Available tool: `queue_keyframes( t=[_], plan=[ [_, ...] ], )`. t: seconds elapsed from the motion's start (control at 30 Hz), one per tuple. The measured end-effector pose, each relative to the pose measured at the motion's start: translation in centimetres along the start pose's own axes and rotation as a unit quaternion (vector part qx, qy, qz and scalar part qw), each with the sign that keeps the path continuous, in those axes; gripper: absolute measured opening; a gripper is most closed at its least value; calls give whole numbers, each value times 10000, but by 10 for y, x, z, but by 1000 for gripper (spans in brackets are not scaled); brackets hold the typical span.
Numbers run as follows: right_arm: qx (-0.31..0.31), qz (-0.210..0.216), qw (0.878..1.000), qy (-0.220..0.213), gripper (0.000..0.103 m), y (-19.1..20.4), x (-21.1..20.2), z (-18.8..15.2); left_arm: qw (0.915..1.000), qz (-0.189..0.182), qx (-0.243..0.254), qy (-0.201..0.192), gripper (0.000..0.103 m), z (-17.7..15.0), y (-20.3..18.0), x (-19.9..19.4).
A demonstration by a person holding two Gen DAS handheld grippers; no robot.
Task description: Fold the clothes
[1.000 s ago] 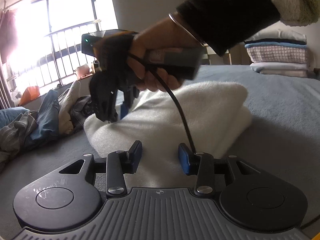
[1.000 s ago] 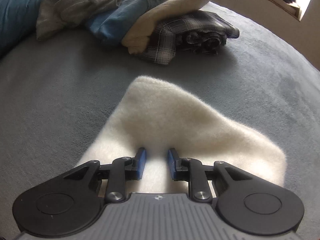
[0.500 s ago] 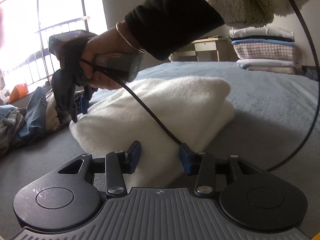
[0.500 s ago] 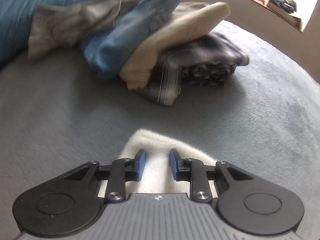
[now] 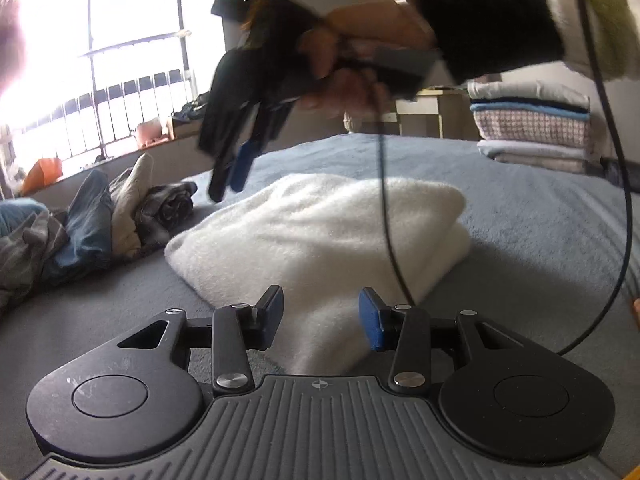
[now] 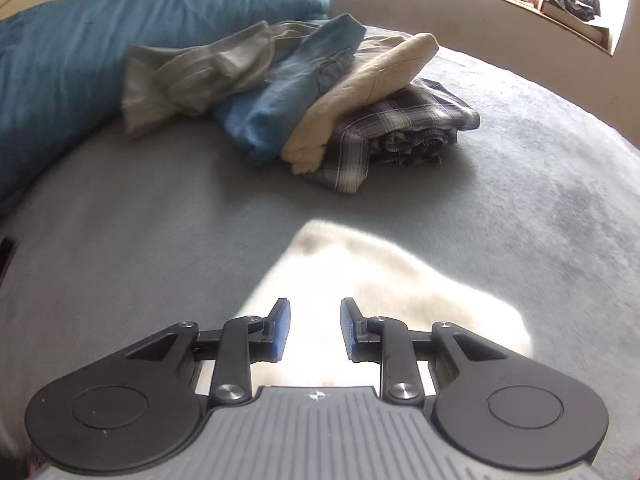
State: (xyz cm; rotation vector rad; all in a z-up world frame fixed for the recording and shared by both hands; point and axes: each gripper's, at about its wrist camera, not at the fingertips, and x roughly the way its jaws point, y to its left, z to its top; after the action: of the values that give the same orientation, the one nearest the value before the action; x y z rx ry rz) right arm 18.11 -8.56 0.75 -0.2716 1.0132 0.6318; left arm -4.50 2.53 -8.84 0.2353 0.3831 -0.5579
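A white fleece garment [image 5: 320, 232] lies folded into a thick bundle on the grey bed cover [image 5: 540, 280]. My left gripper [image 5: 322, 316] is open and low at the bundle's near edge, with nothing held between its pads. A hand holds my right gripper [image 5: 232, 168] in the air above the bundle's far left corner, blurred by motion. In the right wrist view that gripper [image 6: 315, 320] is open and empty, and the white garment [image 6: 380, 292] sits below it. A black cable [image 5: 384, 200] hangs across the bundle.
A heap of unfolded clothes [image 6: 320, 112] lies beyond the bundle: grey, denim, beige and plaid pieces. A blue pillow [image 6: 80, 60] lies to its left. A stack of folded clothes [image 5: 532, 128] stands at the back right. A barred window [image 5: 100, 92] fills the left.
My right gripper has lifted off the white bundle and now hovers above its far corner. The left gripper has hardly moved and stays open.
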Motion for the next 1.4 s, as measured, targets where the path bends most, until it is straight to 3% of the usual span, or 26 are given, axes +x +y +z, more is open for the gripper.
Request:
queue_keyframes(
  t=[0.07,0.13,0.23,0.33,0.6,0.67,0.8,0.9,1.03,1.23,1.4],
  plan=[
    [-40,208,9997,152,28,2,-16,-17,9998,-94,-141,114,42,1,7,-1],
    [-124,96,9987,484,28,7,-4,-41,9996,-127,-154,214,42,1,9,1],
    [-128,55,9995,273,29,7,20,-70,9992,-131,-158,346,42,1,8,5],
    [108,-42,9991,414,27,8,7,-59,9981,-130,-383,459,42,3,10,3],
    [-229,131,9991,338,27,31,15,-96,9956,38,-512,784,42,-2,10,-2],
    [-85,123,9992,363,27,29,13,-91,9951,83,-535,828,40,-3,9,6],
    [-112,15,9992,396,26,34,-5,-81,9947,53,-518,883,39,-4,8,14],
    [133,293,9988,357,23,33,-13,-82,9949,45,-435,910,38,-5,4,13],
    [166,246,9990,337,23,39,18,-97,9939,52,-435,1017,37,-10,0,14],
    [18,40,9997,236,20,52,-14,-85,9944,119,-257,1022,37,-13,-4,11],
    [-25,121,9993,353,20,60,4,-106,9937,113,-269,1086,37,-19,-3,10]
  ],
)
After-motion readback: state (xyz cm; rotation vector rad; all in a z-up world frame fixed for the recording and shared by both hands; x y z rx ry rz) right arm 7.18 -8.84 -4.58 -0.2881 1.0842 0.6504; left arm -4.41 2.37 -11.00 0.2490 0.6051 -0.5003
